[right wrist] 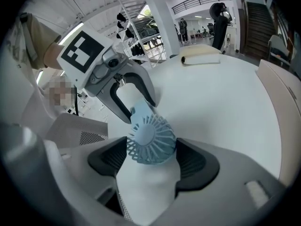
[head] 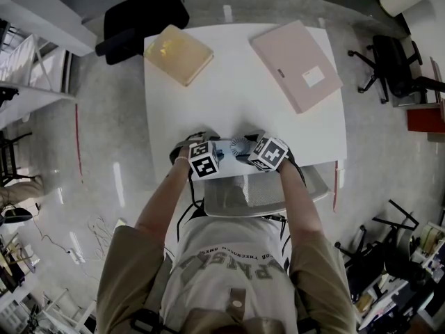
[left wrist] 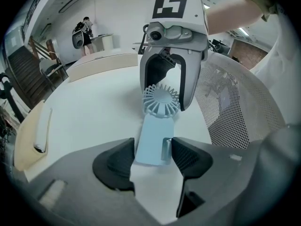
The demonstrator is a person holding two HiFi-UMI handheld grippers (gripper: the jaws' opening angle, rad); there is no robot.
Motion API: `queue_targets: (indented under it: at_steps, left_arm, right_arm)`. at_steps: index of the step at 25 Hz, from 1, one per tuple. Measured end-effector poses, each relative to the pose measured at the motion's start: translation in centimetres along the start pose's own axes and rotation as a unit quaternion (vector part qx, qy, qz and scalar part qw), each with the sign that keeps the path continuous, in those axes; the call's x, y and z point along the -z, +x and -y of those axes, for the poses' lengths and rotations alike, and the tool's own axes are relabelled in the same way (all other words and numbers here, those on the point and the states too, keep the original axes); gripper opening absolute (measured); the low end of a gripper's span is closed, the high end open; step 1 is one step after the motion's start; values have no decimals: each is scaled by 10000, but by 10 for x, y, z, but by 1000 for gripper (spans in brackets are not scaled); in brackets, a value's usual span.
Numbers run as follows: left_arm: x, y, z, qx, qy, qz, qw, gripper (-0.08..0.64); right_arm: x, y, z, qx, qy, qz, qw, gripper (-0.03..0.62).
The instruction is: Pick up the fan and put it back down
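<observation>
Nearest the head camera is the person's shirt (head: 229, 270), and just past it a grey mesh chair back (head: 243, 193) sits close against the near edge of the white bench (head: 278, 127). At that edge I have both claws on the pale blue fan (head: 236, 145), whose handle looks to lie flat on the bench top between them. The left claw (left wrist: 153, 157) is closed on the end of the handle, with a pad touching each side. The right claw (right wrist: 150, 160) faces it from the other end and grips the round grille head, with pads against both sides of the rim.

Further back on the bench, well apart from the fan, a pale yellow flat case (head: 178, 54) sits at the far left corner. A pink flat box (head: 295, 65) with a white label lies at the far right.

Round the bench I see a glossy grey floor (head: 104, 152). One black office chair (head: 139, 16) stands beyond the far edge and another black chair (head: 393, 65) is off to the right. A staircase (left wrist: 19, 79) runs up the side of the bright, open room.
</observation>
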State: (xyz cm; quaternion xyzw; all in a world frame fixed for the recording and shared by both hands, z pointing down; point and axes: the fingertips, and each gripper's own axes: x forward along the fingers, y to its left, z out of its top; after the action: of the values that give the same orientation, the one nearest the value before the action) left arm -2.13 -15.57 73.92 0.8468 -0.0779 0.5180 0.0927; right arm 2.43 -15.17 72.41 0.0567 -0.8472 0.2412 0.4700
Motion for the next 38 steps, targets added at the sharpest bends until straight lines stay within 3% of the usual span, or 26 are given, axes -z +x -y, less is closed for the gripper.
queue_targets:
  at_steps: [28, 38]
  left_arm:
    - [0, -1, -1, -58, -148, 20, 9999, 258]
    - [0, -2, -2, -174, -406, 227, 9988, 258]
  right_arm:
    - [1, 1, -1, 128, -16, 194, 9997, 325]
    - [-1, -4, -2, 119, 166, 448, 9988, 325]
